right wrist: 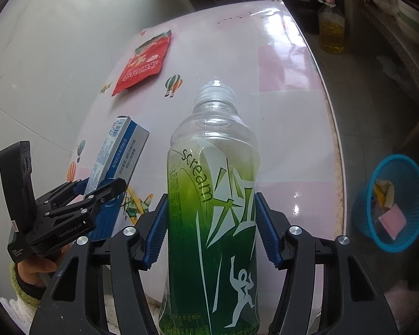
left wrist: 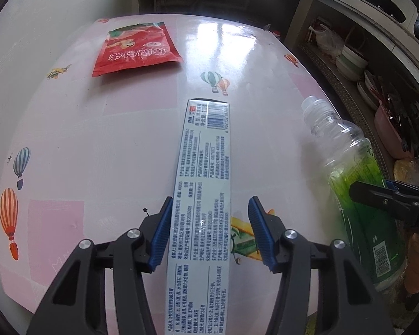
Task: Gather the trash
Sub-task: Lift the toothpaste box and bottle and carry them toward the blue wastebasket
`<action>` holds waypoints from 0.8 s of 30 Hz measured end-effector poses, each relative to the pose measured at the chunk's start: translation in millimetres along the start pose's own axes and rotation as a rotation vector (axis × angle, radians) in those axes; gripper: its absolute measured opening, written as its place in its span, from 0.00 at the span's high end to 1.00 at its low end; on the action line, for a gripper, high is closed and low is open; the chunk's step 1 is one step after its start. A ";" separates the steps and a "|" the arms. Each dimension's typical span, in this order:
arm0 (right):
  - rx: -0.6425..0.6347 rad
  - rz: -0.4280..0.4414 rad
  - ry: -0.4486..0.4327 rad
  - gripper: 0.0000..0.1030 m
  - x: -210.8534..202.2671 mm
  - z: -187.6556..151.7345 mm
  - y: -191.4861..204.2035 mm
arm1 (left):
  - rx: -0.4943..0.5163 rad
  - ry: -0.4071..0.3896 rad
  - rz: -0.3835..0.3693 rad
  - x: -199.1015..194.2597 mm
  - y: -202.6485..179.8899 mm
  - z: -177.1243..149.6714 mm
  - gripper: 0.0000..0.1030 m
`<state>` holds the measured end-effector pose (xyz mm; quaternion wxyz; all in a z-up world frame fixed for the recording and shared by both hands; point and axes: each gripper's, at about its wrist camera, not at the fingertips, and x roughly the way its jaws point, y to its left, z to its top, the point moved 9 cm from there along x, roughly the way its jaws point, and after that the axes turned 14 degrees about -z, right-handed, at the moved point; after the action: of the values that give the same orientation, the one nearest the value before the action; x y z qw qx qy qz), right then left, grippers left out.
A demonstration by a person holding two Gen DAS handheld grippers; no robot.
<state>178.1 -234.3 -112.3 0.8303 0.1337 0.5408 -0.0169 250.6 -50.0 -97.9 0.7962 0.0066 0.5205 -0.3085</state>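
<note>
A long white toothpaste box (left wrist: 204,195) lies lengthwise between the fingers of my left gripper (left wrist: 211,203). Its left pad is against the box's edge, while a strip of tablecloth shows between the box and the right pad. I cannot tell whether the box rests on the table. My right gripper (right wrist: 211,198) is shut on a clear plastic bottle (right wrist: 212,195) with a green label, both blue pads pressing its sides. The bottle (left wrist: 357,181) stands just right of the box. A flat red snack bag (left wrist: 137,50) lies at the far side of the table. In the right wrist view my left gripper (right wrist: 97,187) straddles the box (right wrist: 117,150).
The pink table (left wrist: 97,139) has a balloon-print cloth and stands against a white wall on its left. On the floor to the right sits a blue basket (right wrist: 391,203) with paper scraps in it. An oil bottle (right wrist: 331,28) and a shelf of bowls (left wrist: 349,61) stand beyond.
</note>
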 end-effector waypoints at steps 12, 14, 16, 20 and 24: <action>0.005 -0.003 -0.004 0.46 -1.0 1.3 -2.3 | 0.008 0.003 0.007 4.8 -1.5 1.2 0.62; 0.003 -0.005 -0.005 0.46 -1.0 1.2 -2.6 | 0.009 0.005 0.004 5.2 -1.5 1.3 0.63; 0.003 -0.004 -0.005 0.46 -1.3 0.4 -2.6 | 0.002 0.005 -0.003 5.4 -2.3 0.8 0.63; 0.003 -0.005 -0.005 0.46 -1.1 0.0 -2.3 | 0.000 0.005 -0.007 4.8 -3.4 -1.3 0.63; 0.003 -0.005 -0.005 0.46 -1.0 -0.1 -2.4 | -0.001 0.006 -0.008 4.4 -3.7 -2.0 0.63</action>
<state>177.2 -236.7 -111.9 0.8313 0.1336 0.5391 -0.0202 248.2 -54.4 -101.3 0.7933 0.0053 0.5232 -0.3112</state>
